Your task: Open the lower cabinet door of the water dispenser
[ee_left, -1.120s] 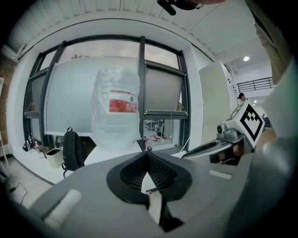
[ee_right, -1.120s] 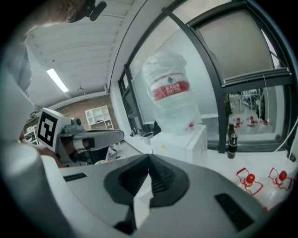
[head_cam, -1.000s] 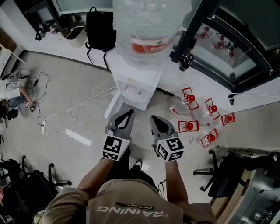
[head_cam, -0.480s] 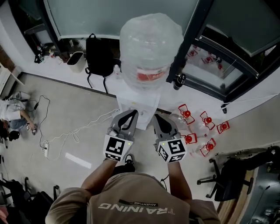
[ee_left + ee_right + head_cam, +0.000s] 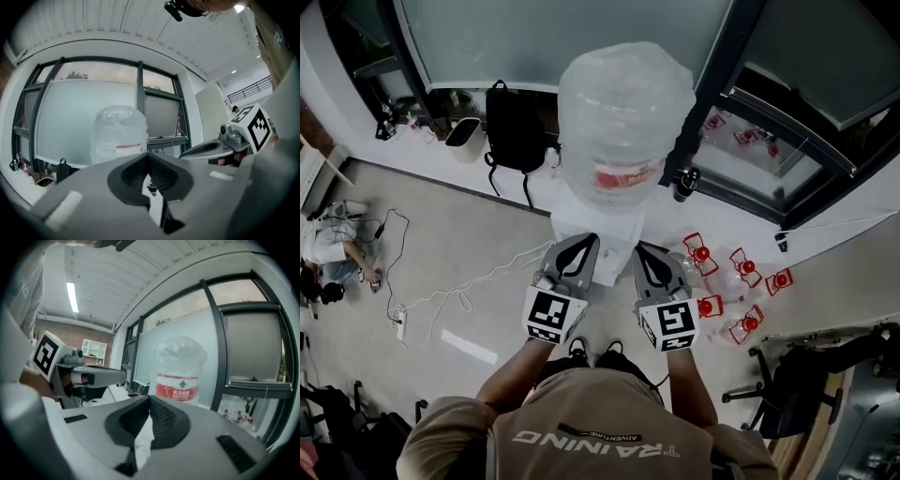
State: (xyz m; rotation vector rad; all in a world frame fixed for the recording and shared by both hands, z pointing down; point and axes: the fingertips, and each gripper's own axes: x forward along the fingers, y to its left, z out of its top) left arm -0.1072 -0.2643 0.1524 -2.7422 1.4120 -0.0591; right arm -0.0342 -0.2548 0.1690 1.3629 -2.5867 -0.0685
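The white water dispenser (image 5: pixel 596 223) stands by the window wall with a large clear bottle (image 5: pixel 623 108) on top. From above, its lower cabinet door is hidden. My left gripper (image 5: pixel 583 242) and right gripper (image 5: pixel 648 253) are held side by side just in front of the dispenser's top, both pointing level at it. In the left gripper view the jaws of the left gripper (image 5: pixel 148 155) meet with nothing between them, and the bottle (image 5: pixel 119 133) lies ahead. The right gripper (image 5: pixel 150 398) is also shut and empty, facing the bottle (image 5: pixel 180 371).
A black backpack (image 5: pixel 514 117) and a white bin (image 5: pixel 461 131) stand left of the dispenser. Several empty bottles with red handles (image 5: pixel 727 277) lie on the floor to its right. A cable and power strip (image 5: pixel 401 323) trail at left. An office chair (image 5: pixel 787 384) is at right.
Both grippers have risen together from the dispenser's lower front to the level of its top. The person has straightened up, and the whole bottle has come into view. Both pairs of jaws stayed shut.
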